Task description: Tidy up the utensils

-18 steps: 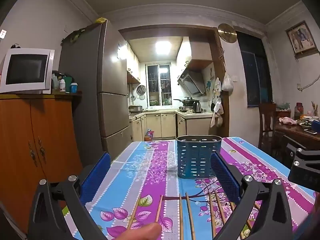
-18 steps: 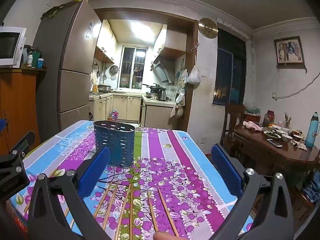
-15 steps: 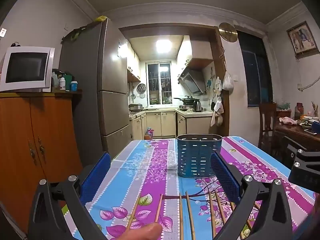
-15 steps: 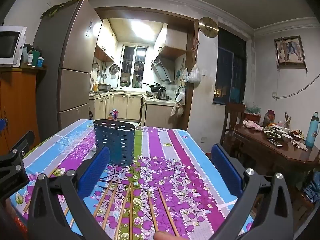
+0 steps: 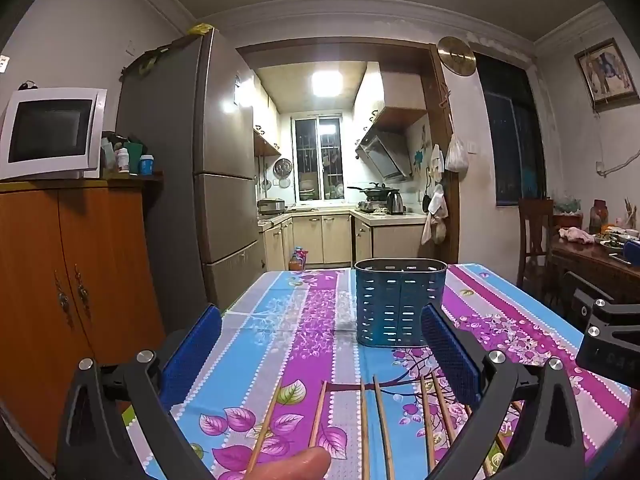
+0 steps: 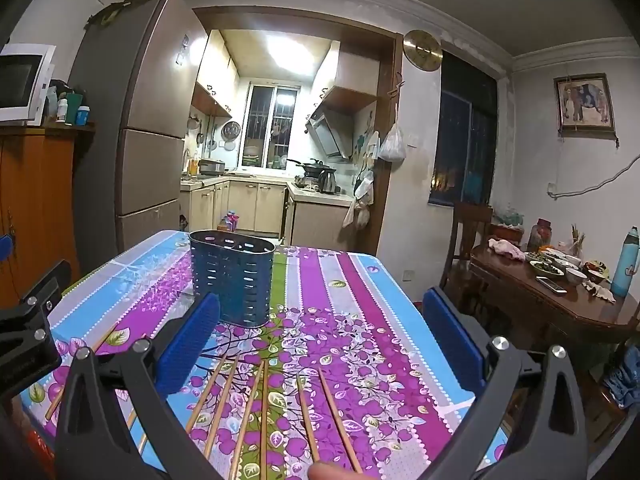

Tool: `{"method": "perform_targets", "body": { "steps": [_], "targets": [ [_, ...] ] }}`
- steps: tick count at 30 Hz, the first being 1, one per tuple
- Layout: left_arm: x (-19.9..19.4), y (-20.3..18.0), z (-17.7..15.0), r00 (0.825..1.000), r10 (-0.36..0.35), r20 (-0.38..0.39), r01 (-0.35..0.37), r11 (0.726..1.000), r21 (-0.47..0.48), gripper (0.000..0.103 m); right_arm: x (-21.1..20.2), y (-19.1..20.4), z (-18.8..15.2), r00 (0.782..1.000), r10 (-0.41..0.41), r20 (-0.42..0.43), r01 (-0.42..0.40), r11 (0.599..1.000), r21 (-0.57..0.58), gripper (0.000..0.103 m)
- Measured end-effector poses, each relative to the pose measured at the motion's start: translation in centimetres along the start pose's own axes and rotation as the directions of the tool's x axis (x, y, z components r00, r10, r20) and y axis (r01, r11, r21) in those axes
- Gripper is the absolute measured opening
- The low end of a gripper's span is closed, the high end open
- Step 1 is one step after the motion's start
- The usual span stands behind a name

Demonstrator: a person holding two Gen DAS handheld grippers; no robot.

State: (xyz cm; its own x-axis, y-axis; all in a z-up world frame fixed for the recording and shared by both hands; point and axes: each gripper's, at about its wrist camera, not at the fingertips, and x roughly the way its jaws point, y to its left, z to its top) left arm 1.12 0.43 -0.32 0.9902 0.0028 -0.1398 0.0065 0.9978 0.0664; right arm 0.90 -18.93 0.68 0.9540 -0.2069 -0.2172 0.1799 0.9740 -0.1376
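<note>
Several wooden chopsticks lie side by side near the front edge of a flowered tablecloth; the right wrist view shows chopsticks too. A blue slotted utensil holder stands upright farther back, also the utensil holder. My left gripper hovers open above the chopsticks, with nothing between its blue pads. My right gripper is likewise open and empty, over the right-hand chopsticks. A fingertip shows at the bottom edge.
An orange cabinet with a microwave and a grey fridge stand left of the table. A wooden dining table with dishes and a bottle, plus a chair, stands to the right. The kitchen lies beyond.
Both views have shifted only slightly; the holder sits marginally higher in the pictures. Both grippers stay open and empty.
</note>
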Motion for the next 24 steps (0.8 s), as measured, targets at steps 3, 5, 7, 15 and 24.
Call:
{"method": "perform_targets", "body": {
  "steps": [3,5,7,15,24],
  "targets": [
    [0.3,-0.4,-0.3,1.0,0.007,-0.012,-0.006,1.0,0.02,0.1,0.1,0.1,-0.1,1.0,0.002,-0.01,-0.002,1.0,-0.008,0.098],
    [0.5,-0.8,-0.6,1.0,0.018,-0.024,-0.017,0.999,0.041,0.1,0.1,0.3,-0.1,1.0,0.0,-0.014,0.0,1.0,-0.015,0.098],
    [0.6,-0.8,-0.7,0.999,0.023,-0.024,-0.022,0.999,0.047,0.1,0.1,0.3,-0.1,1.0,0.002,-0.015,-0.002,1.0,-0.019,0.098],
    [0.9,-1.0,-0.9,0.999,0.013,-0.041,-0.012,0.999,0.041,0.1,0.2,0.4,-0.3,1.0,0.001,-0.021,-0.002,1.0,-0.023,0.098],
    [1.0,-1.0,-1.2,0.999,0.01,-0.049,-0.008,0.999,0.037,0.1,0.2,0.6,-0.4,1.0,0.0,-0.025,-0.001,1.0,-0.026,0.098]
  ]
}}
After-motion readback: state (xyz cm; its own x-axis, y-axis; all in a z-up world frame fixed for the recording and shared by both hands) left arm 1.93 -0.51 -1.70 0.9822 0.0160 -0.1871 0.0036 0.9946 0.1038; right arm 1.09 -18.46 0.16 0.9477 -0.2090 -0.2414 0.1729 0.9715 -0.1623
